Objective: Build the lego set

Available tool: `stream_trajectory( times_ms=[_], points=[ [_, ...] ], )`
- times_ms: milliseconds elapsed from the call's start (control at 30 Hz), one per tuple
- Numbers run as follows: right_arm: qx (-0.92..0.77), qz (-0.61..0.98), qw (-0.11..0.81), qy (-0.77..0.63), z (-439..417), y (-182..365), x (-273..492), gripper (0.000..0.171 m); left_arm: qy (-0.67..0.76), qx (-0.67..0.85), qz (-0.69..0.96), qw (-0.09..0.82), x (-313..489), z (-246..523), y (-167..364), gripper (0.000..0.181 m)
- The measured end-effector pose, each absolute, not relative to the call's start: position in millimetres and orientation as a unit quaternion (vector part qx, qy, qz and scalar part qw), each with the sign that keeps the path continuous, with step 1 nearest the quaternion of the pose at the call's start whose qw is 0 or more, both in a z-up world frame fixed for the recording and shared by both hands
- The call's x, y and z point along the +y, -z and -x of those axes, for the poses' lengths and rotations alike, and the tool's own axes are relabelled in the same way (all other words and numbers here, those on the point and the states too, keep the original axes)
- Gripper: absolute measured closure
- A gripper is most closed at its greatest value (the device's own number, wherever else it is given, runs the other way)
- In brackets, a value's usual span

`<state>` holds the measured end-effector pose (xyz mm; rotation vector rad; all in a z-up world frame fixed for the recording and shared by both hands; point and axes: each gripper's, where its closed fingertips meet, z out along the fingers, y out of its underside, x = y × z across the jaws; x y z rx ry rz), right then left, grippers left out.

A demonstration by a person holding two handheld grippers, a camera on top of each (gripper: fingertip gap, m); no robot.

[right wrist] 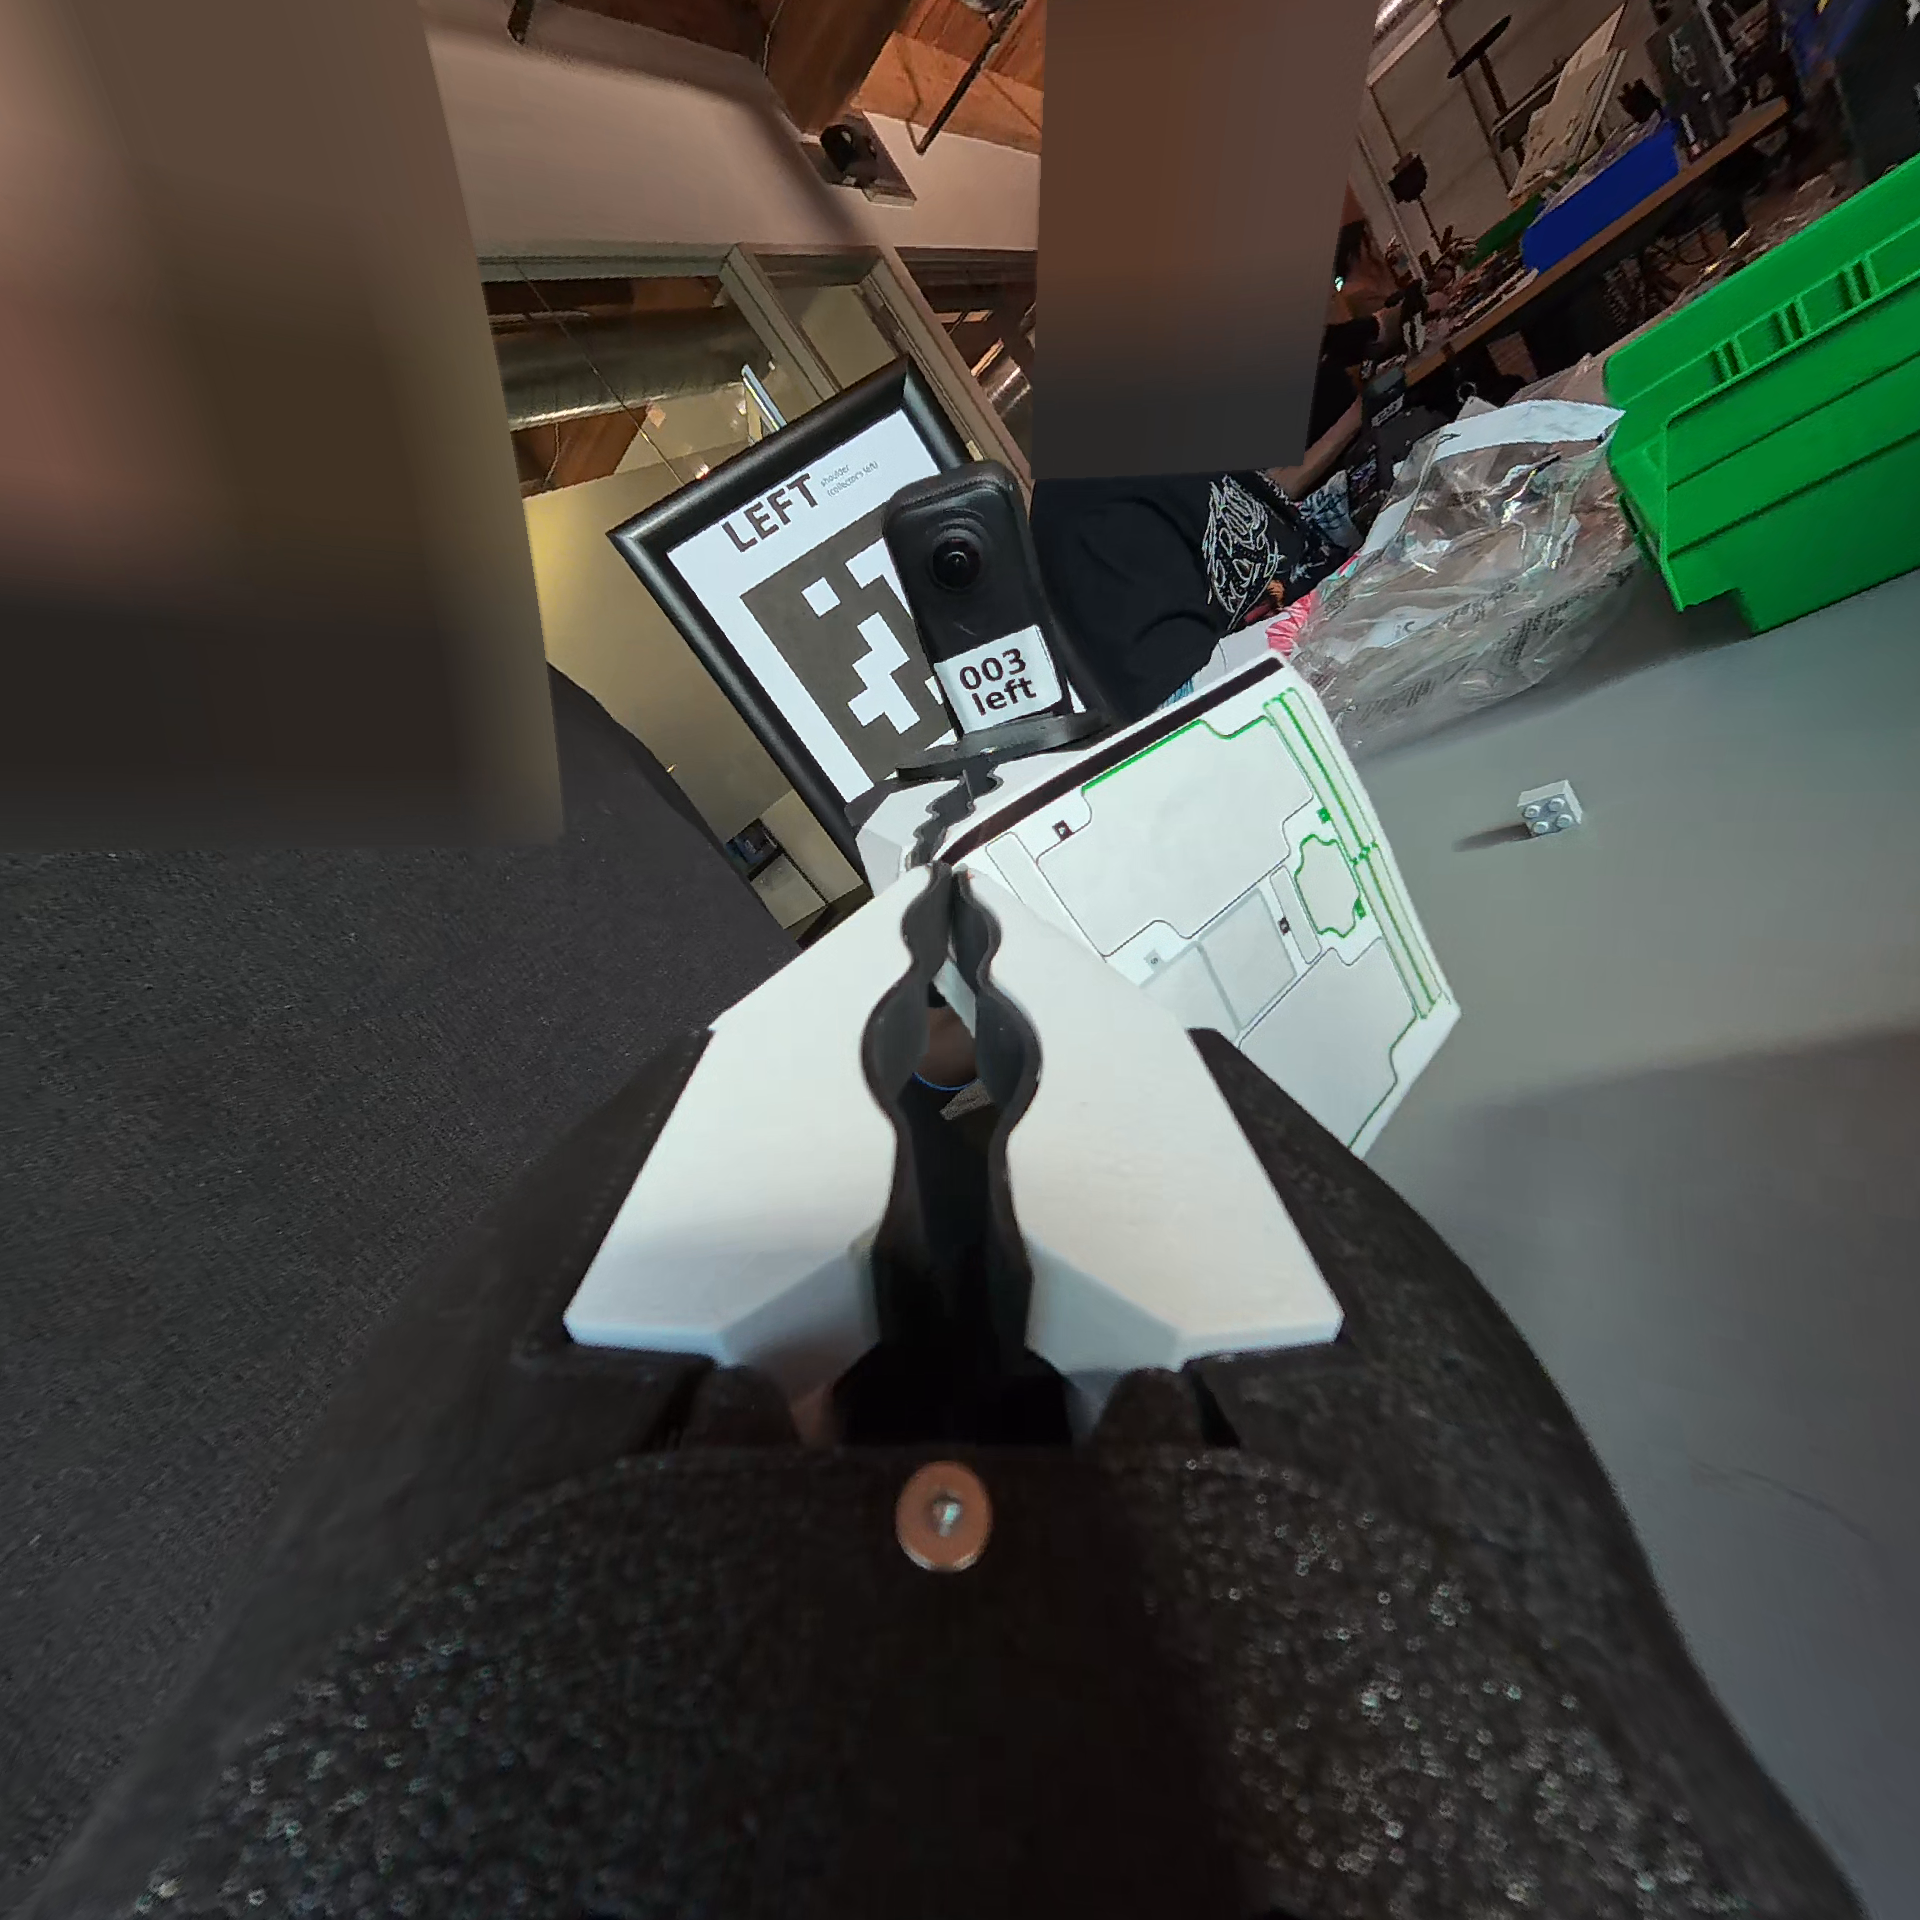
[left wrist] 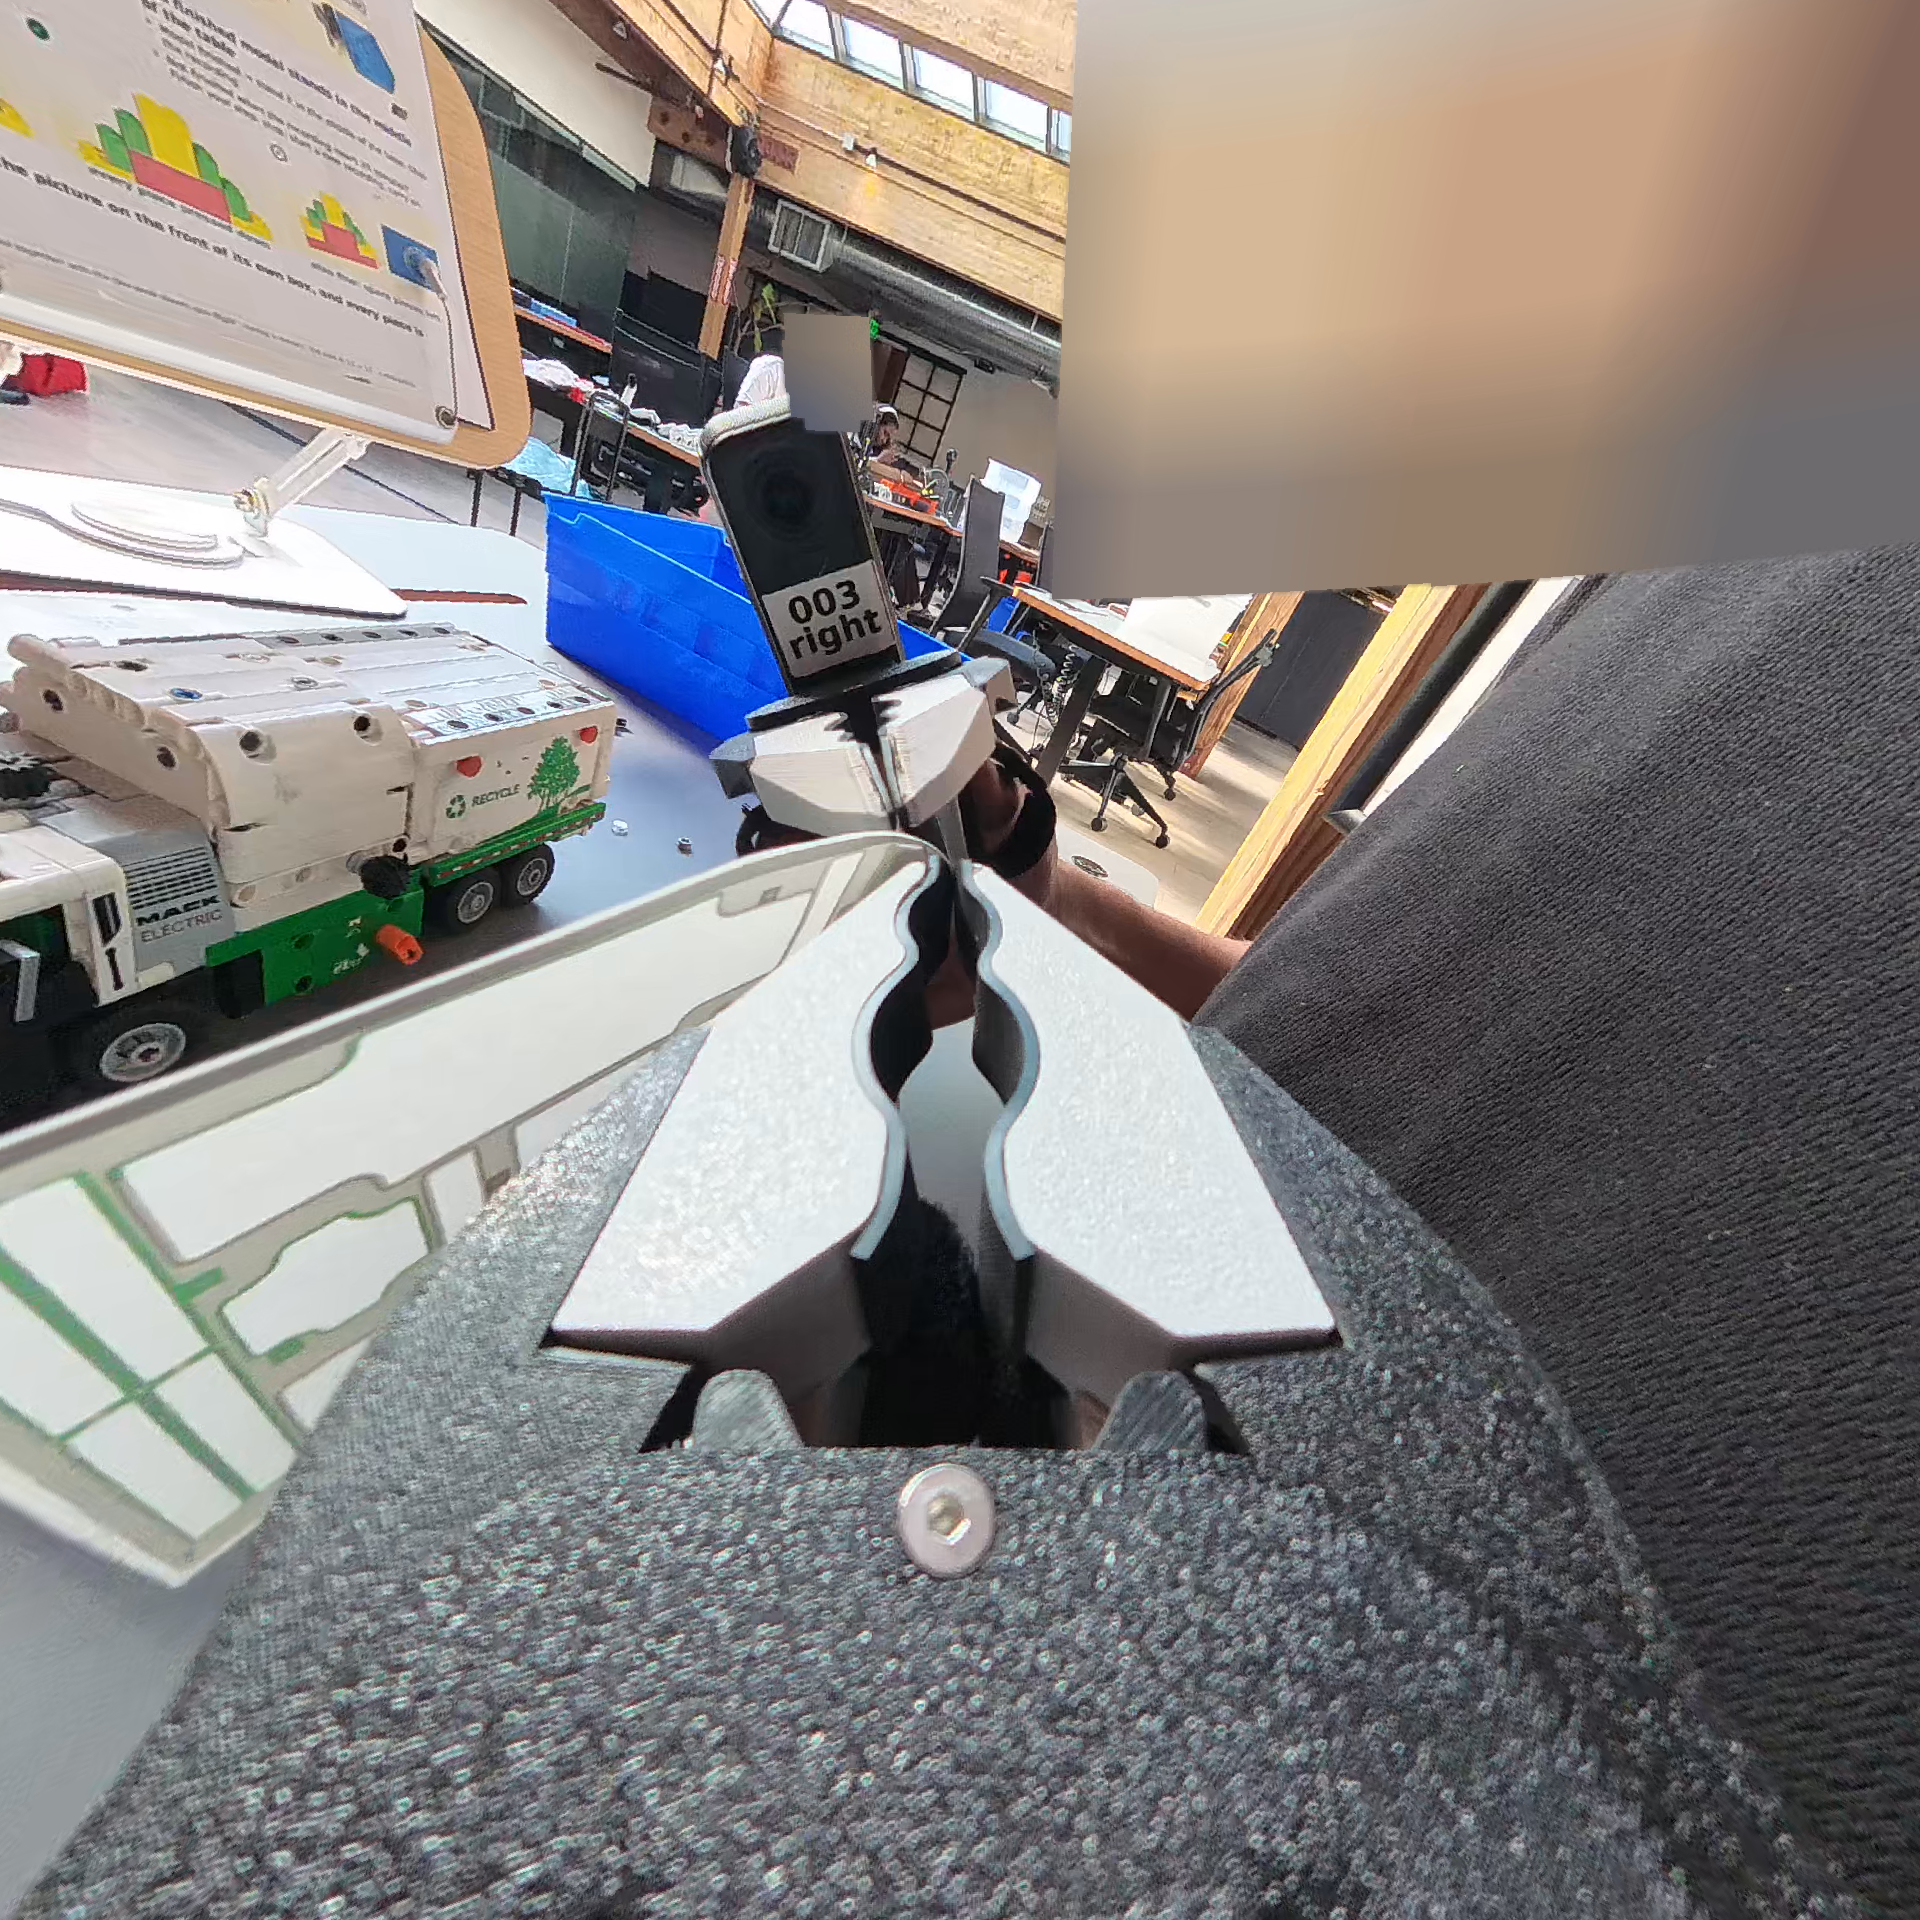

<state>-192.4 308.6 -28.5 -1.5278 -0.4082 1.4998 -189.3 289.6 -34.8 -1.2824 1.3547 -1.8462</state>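
Observation:
A white sticker sheet [left wrist: 416, 1091] with green outlines is held up between both grippers; it also shows in the right wrist view [right wrist: 1226, 914]. My left gripper [left wrist: 951, 873] is shut on the sheet's corner, and the sheet spreads to its left. My right gripper [right wrist: 951, 883] faces it tip to tip and is shut on the same corner edge. In the left wrist view a thin grey strip of the sheet runs into the right gripper's [left wrist: 883, 764] closed fingers. The built white and green lego truck [left wrist: 291, 790] stands on the table at the left.
An instruction board [left wrist: 239, 208] on a stand and a blue bin [left wrist: 644, 603] sit behind the truck. Two tiny loose parts [left wrist: 686, 845] lie near it. A small grey brick [right wrist: 1550, 810], plastic bags [right wrist: 1455, 582] and a green bin [right wrist: 1787, 416] lie to the right. A person's dark sleeve is close. Both grippers' tips are close together, under 4 cm apart. Left tips and right tips are each some 30 cm from the small grey brick [right wrist: 1550, 810].

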Motion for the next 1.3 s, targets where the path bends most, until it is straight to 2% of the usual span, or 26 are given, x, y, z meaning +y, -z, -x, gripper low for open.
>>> stream_trajectory(
  times_ms=[233, 367, 533, 600, 667, 767, 833, 933, 1033, 1200, 1300],
  points=[
    [-0.151, 0.645, 0.493, -0.564, 177.8, 32.2, 317.1, 0.171, 0.692, 0.487, 0.478, 0.237, 292.1, 193.7, 38.3, 0.181],
    [-0.131, 0.689, 0.557, -0.445, 143.0, 31.4, 325.9, 0.171, 0.696, 0.466, 0.499, 0.222, 316.9, 201.6, 43.6, 0.181],
    [-0.123, 0.729, 0.615, -0.275, 104.4, 38.8, 313.0, 0.171, 0.734, 0.409, 0.48, 0.251, 368.5, 203.7, 20.9, 0.181],
    [-0.113, 0.725, 0.643, -0.219, 91.0, 41.9, 306.7, 0.171, 0.703, 0.419, 0.513, 0.258, 385.7, 197.7, 40.0, 0.181],
    [-0.107, 0.718, 0.671, -0.154, 78.4, 46.6, 301.6, 0.171, 0.664, 0.406, 0.586, 0.227, 401.0, 195.4, 76.9, 0.181],
    [-0.125, 0.708, 0.692, -0.067, 70.0, 54.5, 294.4, 0.171, 0.669, 0.361, 0.641, 0.103, 390.3, 209.1, 116.2, 0.181],
    [-0.135, 0.703, 0.698, -0.007, 62.4, 59.1, 293.0, 0.171, 0.643, 0.341, 0.682, 0.072, 386.1, 220.4, 136.0, 0.181],
    [-0.157, 0.705, 0.691, 0.024, 59.2, 68.6, 294.4, 0.171, 0.665, 0.36, 0.65, 0.078, 368.7, 234.2, 111.5, 0.181],
    [-0.154, 0.698, 0.699, -0.006, 56.5, 67.8, 296.1, 0.171, 0.646, 0.425, 0.622, 0.123, 366.3, 221.1, 86.4, 0.181],
    [-0.131, 0.683, 0.716, -0.058, 52.5, 57.7, 289.2, 0.171, 0.68, 0.515, 0.487, 0.186, 375.5, 179.7, -5.2, 0.181],
    [-0.116, 0.679, 0.723, -0.047, 46.6, 55.9, 281.9, 0.171, 0.636, 0.529, 0.536, 0.168, 390.3, 186.8, 14.3, 0.181]
  ],
)
